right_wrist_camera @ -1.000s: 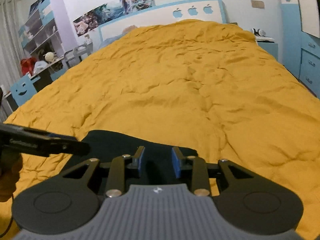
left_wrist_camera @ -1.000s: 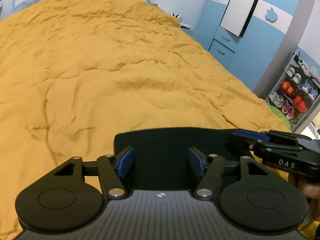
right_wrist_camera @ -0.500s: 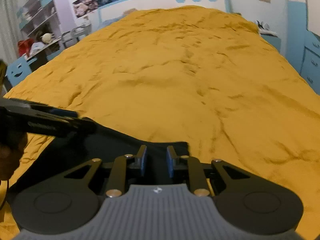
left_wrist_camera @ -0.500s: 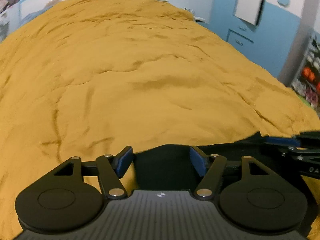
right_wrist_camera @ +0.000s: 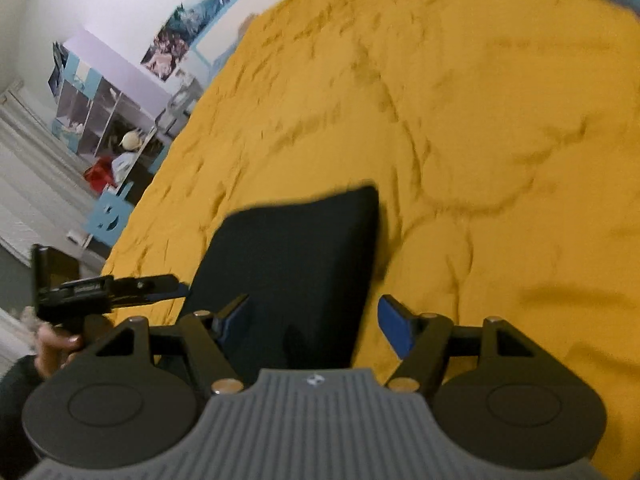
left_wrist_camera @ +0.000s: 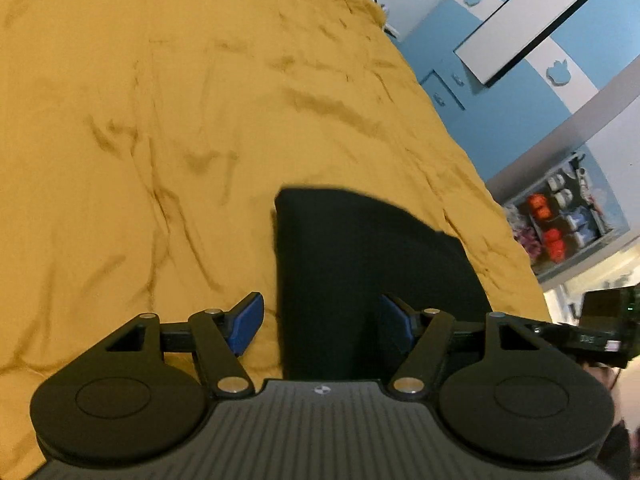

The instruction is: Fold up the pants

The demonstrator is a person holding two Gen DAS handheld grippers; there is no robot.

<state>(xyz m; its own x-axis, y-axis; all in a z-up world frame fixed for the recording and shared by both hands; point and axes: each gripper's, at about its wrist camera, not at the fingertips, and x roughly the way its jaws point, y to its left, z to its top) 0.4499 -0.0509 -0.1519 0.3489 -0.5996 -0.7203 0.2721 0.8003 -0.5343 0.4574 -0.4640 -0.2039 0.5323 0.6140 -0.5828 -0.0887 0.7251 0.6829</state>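
The black pants [left_wrist_camera: 368, 264] lie folded in a compact block on the yellow bedspread [left_wrist_camera: 160, 120], near the bed's front edge. They also show in the right wrist view [right_wrist_camera: 296, 256]. My left gripper [left_wrist_camera: 322, 322] is open and empty, its blue pads [left_wrist_camera: 248, 320] spread over the block's left edge. My right gripper [right_wrist_camera: 316, 326] is open and empty over the block's right edge. Each gripper shows at the side of the other's view: the right gripper [left_wrist_camera: 592, 332] and the left gripper [right_wrist_camera: 120, 286].
Blue cabinets [left_wrist_camera: 500, 80] and a shoe shelf [left_wrist_camera: 560, 216] stand to the right of the bed. A shelf unit and desk [right_wrist_camera: 100, 128] stand to the left. The wrinkled bedspread [right_wrist_camera: 480, 120] stretches far ahead.
Both grippers have tilted and pulled back, so more of the folded pants shows. The right gripper's jaws have widened from nearly closed to open. The left jaws stay open.
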